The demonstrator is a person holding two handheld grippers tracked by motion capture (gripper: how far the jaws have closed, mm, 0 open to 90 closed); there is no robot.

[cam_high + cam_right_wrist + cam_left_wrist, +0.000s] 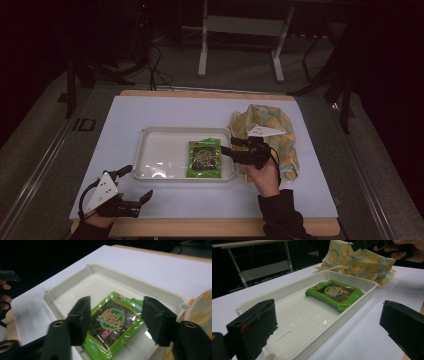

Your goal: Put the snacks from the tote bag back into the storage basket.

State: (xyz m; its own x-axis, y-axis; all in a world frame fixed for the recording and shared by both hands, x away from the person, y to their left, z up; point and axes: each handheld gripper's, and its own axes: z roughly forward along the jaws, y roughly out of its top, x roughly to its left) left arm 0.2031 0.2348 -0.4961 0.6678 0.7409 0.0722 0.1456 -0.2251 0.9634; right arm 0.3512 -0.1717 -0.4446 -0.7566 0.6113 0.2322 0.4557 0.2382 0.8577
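Two claws work at the white counter point(165, 107): from above, the right claw point(229, 145) hovers, jaws apart, at the edge of the green snack packet point(204, 158) lying in the right end of the white tray point(160, 150). The left claw point(329, 327), wide apart, holds nothing near the tray corner. Along the right claw's jaws, the glossy packet may slip or the light tray shift if pinched.

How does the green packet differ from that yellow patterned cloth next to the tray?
The green packet lies flat inside the white tray; the yellow patterned cloth sits crumpled on the table, outside the tray's right end. The packet is glossy with a dark printed centre; the cloth is matte, and bigger. Both are within reach of the right gripper.
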